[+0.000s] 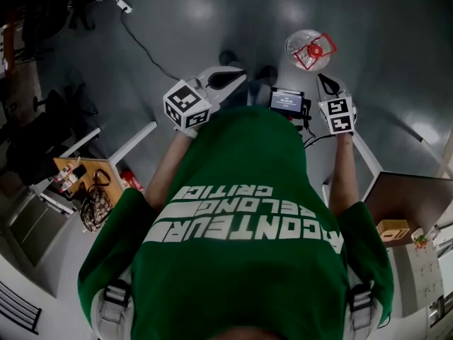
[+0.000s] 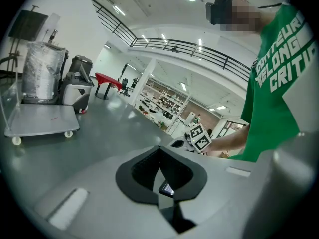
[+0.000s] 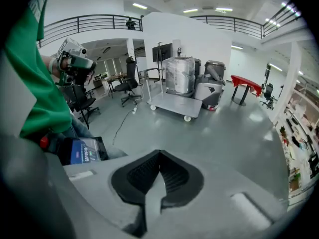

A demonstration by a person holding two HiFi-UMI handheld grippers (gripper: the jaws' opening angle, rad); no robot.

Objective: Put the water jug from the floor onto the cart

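The jug (image 1: 297,43) stands on the floor (image 1: 212,13) just ahead of the right hand-held gripper (image 1: 327,85), well apart from the cart (image 3: 175,105). That one and the left hand-held gripper (image 1: 226,77) both have their jaws closed together on nothing. Best to open the right before lowering it, then close it squarely on the red handle (image 1: 316,51).

Green shirt (image 1: 241,211) with white lettering took up most of the head view. A small lit screen (image 1: 287,100) sat just past its top edge. A black cable (image 1: 141,44) snaked over the floor up-left of it. There was a cluttered wooden tray (image 1: 81,179) off its left side and a small cardboard box (image 1: 393,229) off its right.
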